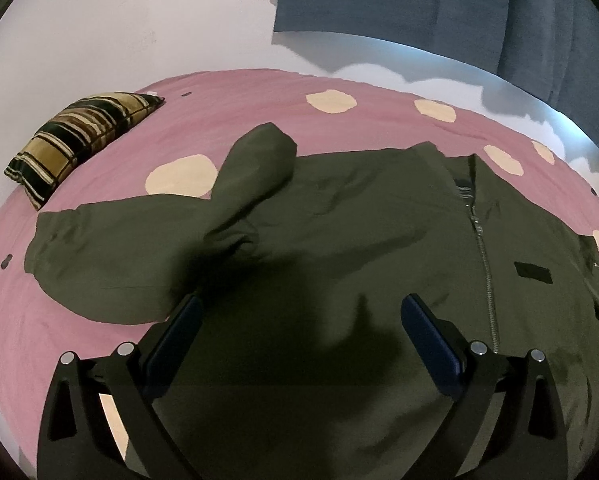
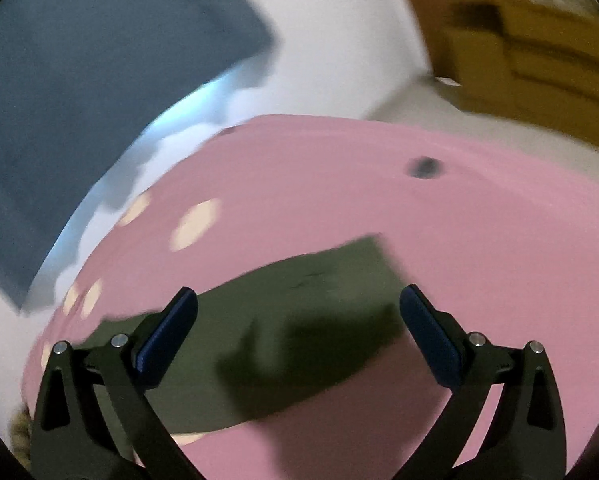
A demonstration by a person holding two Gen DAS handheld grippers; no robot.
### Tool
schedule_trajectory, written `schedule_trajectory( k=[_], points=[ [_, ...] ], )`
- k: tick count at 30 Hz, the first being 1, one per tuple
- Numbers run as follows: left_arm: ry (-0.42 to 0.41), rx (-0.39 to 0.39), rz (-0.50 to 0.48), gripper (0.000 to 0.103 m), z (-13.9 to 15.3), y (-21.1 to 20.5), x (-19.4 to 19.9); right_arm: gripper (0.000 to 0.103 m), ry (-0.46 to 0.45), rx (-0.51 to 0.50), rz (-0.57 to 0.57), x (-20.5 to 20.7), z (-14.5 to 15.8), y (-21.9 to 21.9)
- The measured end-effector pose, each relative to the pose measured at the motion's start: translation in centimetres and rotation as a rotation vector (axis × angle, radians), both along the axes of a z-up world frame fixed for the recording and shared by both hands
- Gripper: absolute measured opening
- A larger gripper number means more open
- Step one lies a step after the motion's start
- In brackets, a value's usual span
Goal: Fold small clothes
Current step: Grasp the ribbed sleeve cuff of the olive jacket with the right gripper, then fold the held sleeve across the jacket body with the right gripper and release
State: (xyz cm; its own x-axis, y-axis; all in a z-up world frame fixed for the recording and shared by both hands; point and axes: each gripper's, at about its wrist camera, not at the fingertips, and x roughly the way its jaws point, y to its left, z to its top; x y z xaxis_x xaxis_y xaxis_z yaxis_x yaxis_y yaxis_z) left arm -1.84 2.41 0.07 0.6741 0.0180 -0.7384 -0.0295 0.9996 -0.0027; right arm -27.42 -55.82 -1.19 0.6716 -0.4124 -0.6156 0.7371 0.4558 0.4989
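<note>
Left wrist: both grippers (image 1: 299,312) (image 2: 298,304) spread wide, empty, over green jacket (image 1: 359,220).

A bedroom in a home: a bed (image 1: 259,120) under a pink sheet with cream spots fills both views, and a striped pillow (image 1: 79,140) lies at its far corner against a plain white wall (image 1: 119,20). Blue curtains (image 1: 459,12) hang above the bed's far side, with daylight showing beneath them, and blurred brown wooden furniture (image 2: 539,60) stands past the bed's end
</note>
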Motion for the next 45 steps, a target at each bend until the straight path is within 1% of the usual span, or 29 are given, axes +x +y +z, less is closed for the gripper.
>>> schedule_trajectory(
  k=[1,3,4,5,7,9,12,13,14,15,17,18,19,20,21,23,26,29,31,33,34,36,37,39,42,45],
  points=[
    [0.001,0.003,0.002,0.099,-0.1,0.0,0.0,0.1,-0.008,0.062,-0.029,-1.1,-1.3,-1.4],
    [0.003,0.012,0.004,0.099,-0.2,0.0,0.0,0.093,-0.032,0.135,-0.034,-1.8,-2.8,-2.5],
    [0.004,0.014,0.004,0.099,-0.3,0.1,0.0,0.086,-0.045,0.174,-0.028,-1.9,-3.7,-2.9],
    [0.008,0.017,0.004,0.099,-0.4,0.1,-0.1,0.081,-0.053,0.203,-0.024,-1.9,-4.3,-3.1],
    [0.015,0.018,0.004,0.099,-0.6,0.1,-0.1,0.078,-0.056,0.244,-0.026,-1.5,-5.4,-3.0],
    [0.023,0.015,0.003,0.099,-0.8,0.2,-0.2,0.076,-0.088,0.28,-0.023,-1.1,-6.5,-2.9],
    [0.027,0.015,0.002,0.099,-0.9,0.2,-0.3,0.075,-0.093,0.258,-0.019,0.0,-6.4,-2.9],
    [0.027,0.014,0.002,0.099,-0.9,0.2,-0.3,0.071,-0.102,0.264,-0.024,0.2,-6.6,-3.0],
    [0.028,0.014,0.0,0.099,-0.9,0.2,-0.3,0.062,-0.106,0.268,-0.031,0.3,-6.8,-3.3],
    [0.029,0.014,-0.001,0.099,-0.9,0.1,-0.3,0.057,-0.1,0.267,-0.039,0.4,-6.8,-3.3],
    [0.03,0.015,-0.003,0.099,-0.9,0.1,-0.3,0.037,-0.048,0.25,-0.059,0.7,-6.8,-3.3],
    [0.032,0.015,-0.004,0.099,-1.0,0.0,-0.3,0.03,-0.034,0.236,-0.058,0.7,-6.7,-3.3],
    [0.034,0.014,-0.006,0.099,-1.0,0.0,-0.3,0.016,-0.057,0.241,-0.035,0.9,-6.8,-3.4],
    [0.039,0.009,-0.009,0.099,-1.1,-0.1,-0.3,0.016,-0.089,0.26,-0.023,0.8,-6.9,-3.5],
    [0.043,0.006,-0.011,0.099,-1.1,-0.1,-0.3,0.015,-0.108,0.268,-0.034,0.6,-6.8,-3.4],
    [0.051,-0.001,-0.017,0.099,-1.1,0.0,-0.4,0.015,-0.152,0.242,-0.039,0.3,-5.6,-2.8],
    [0.047,0.001,-0.019,0.099,-0.9,0.2,-0.4,0.014,-0.232,0.176,0.0,1.3,-1.7,-0.9],
    [0.031,0.006,-0.021,0.099,-0.4,0.4,-0.3,0.014,-0.292,0.091,0.1,3.8,3.1,2.0],
    [0.02,0.002,-0.018,0.099,0.0,0.7,-0.4,0.014,-0.331,0.024,0.203,6.5,6.9,5.2],
    [0.011,-0.004,-0.017,0.099,0.3,0.9,-0.5,0.014,-0.357,-0.01,0.289,8.8,9.3,8.0],
    [0.009,-0.006,-0.017,0.099,0.4,1.0,-0.6,0.014,-0.368,-0.029,0.357,10.7,10.7,10.2],
    [0.002,-0.017,-0.016,0.099,0.7,1.3,-0.6,0.014,-0.372,-0.052,0.457,13.6,12.4,13.6],
    [0.001,-0.023,-0.016,0.099,0.8,1.4,-0.6,0.014,-0.364,-0.063,0.522,15.8,13.2,16.0],
    [-0.002,-0.034,-0.016,0.099,1.0,1.6,-0.7,0.014,-0.345,-0.067,0.619,19.0,13.7,19.7],
    [-0.013,-0.05,-0.01,0.099,1.6,2.0,-0.8,0.014,-0.285,-0.09,0.763,24.3,13.4,26.6],
    [-0.024,-0.059,-0.003,0.099,2.0,2.4,-0.9,0.013,-0.24,-0.083,0.867,27.9,12.3,31.6]
  ],
)
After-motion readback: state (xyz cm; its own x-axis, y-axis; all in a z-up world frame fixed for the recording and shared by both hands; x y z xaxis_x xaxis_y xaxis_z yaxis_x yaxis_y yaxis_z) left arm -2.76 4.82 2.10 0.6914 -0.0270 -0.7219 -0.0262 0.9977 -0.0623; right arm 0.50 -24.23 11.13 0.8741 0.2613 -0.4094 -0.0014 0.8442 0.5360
